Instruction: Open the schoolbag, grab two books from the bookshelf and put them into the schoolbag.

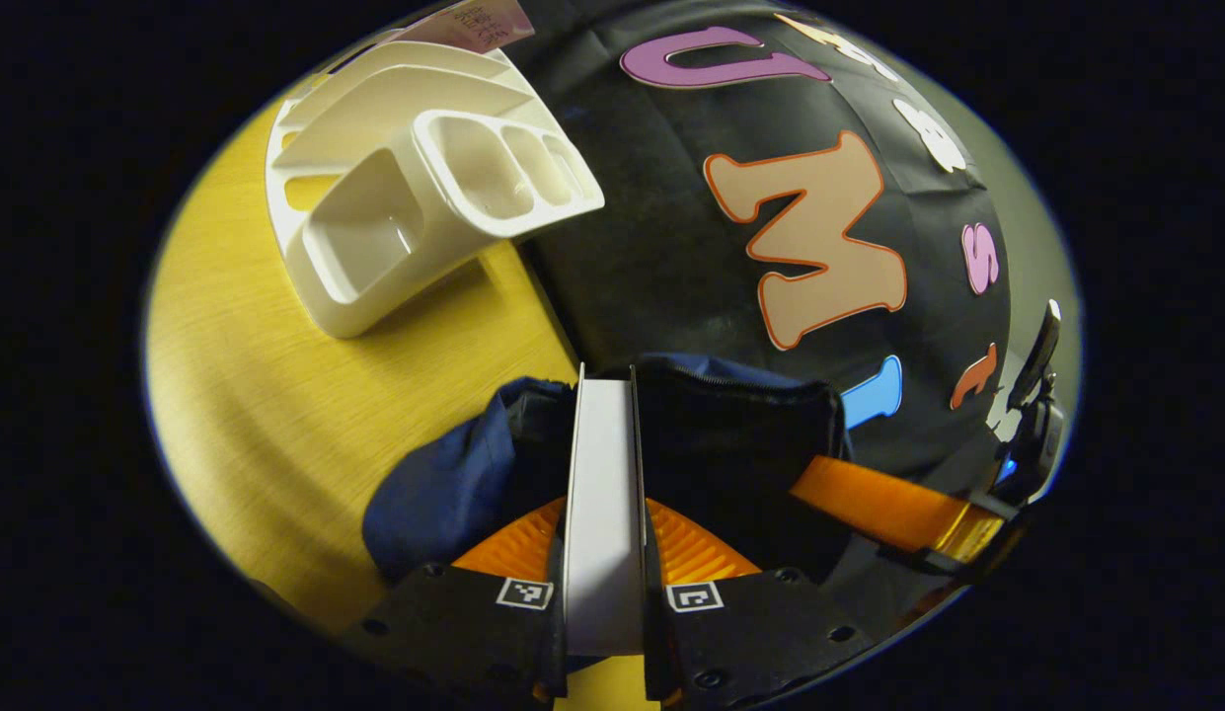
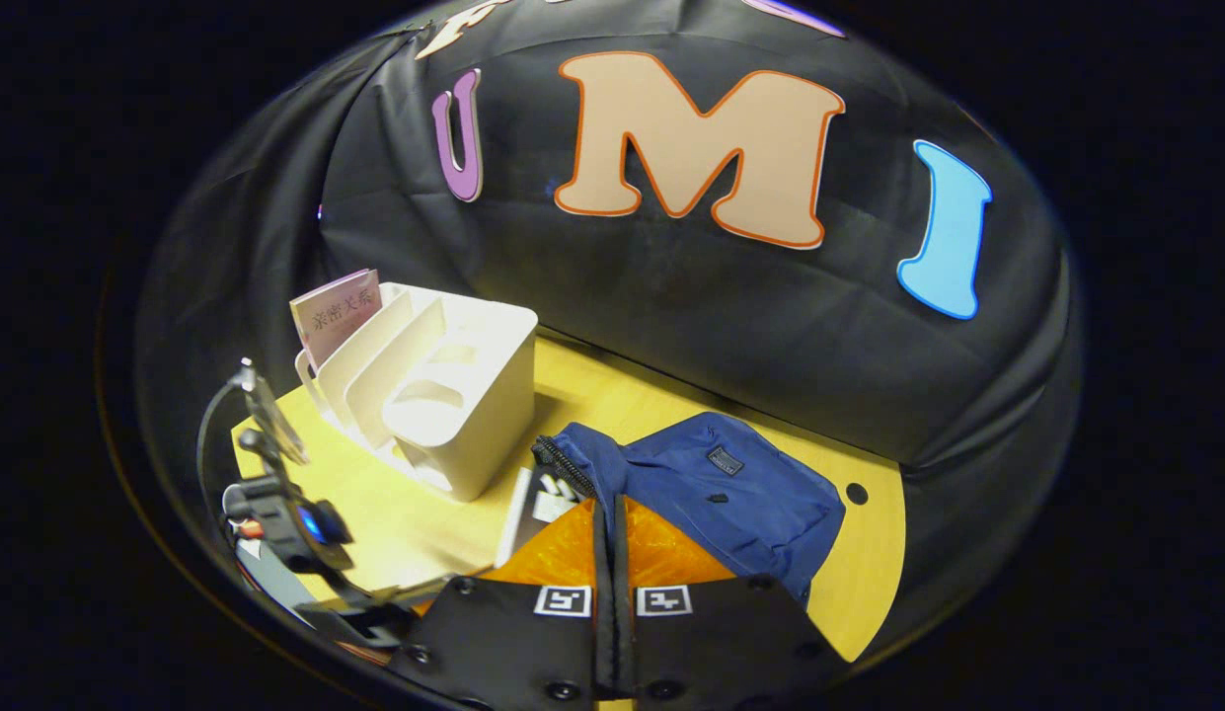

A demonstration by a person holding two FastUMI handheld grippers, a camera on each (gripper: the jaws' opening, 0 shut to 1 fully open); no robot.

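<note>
My left gripper (image 1: 605,513) is shut on a white-edged book (image 1: 604,494), held upright with its far end inside the open mouth of the dark blue schoolbag (image 1: 444,484). In the right gripper view the same book (image 2: 538,504) shows a dark cover at the bag's zipper edge. The schoolbag (image 2: 721,484) lies flat on the yellow table (image 2: 632,395). My right gripper (image 2: 608,518) is shut on the bag's opening edge beside the zipper. The white bookshelf (image 1: 415,188) stands at the table's back, and a pink book (image 2: 336,316) stands in its rear slot.
The bookshelf (image 2: 454,395) stands just left of the bag, close to the booth's cloth wall. Bare table (image 1: 276,395) lies in front of the shelf. A small round hole (image 2: 856,493) marks the tabletop to the right of the bag.
</note>
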